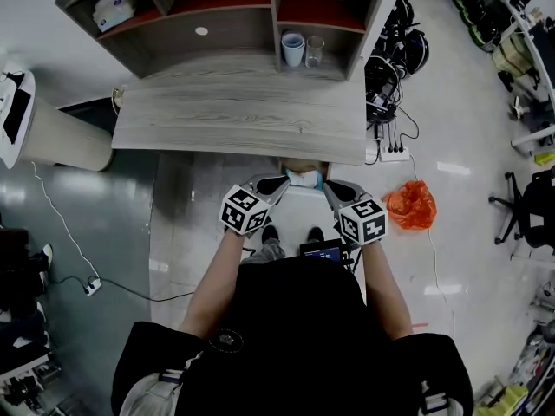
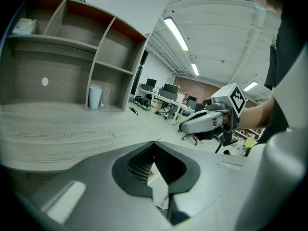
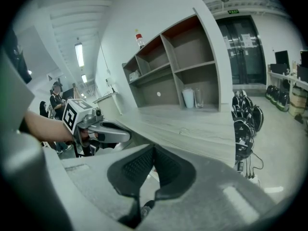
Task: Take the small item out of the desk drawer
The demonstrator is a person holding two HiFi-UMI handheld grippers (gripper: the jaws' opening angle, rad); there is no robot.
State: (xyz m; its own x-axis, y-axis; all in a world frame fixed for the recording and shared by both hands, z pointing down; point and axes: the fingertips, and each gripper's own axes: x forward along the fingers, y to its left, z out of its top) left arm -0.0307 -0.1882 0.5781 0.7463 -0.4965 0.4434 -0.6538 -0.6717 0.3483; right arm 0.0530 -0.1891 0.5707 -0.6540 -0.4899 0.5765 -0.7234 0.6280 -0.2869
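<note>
The grey wooden desk [image 1: 234, 120] lies ahead of me, with both grippers held just below its front edge. Between them, under the edge, a drawer [image 1: 303, 168] pokes out a little, with a small pale item [image 1: 304, 179] in it that I cannot make out clearly. My left gripper [image 1: 281, 183] is to the left of it, jaws shut and empty [image 2: 154, 143]. On the other side my right gripper [image 1: 329, 187] is also shut with nothing held [image 3: 153, 150]. Each gripper shows in the other's view: the right gripper [image 2: 211, 121], the left gripper [image 3: 101, 131].
A hutch [image 1: 217, 16] stands at the desk's back, with a white cup [image 1: 293, 48] and a glass [image 1: 315, 50] in its right cubby. To the right, an orange bag [image 1: 410, 204], a power strip [image 1: 392, 152] and cables lie on the floor. An office chair [image 1: 520, 206] stands further right.
</note>
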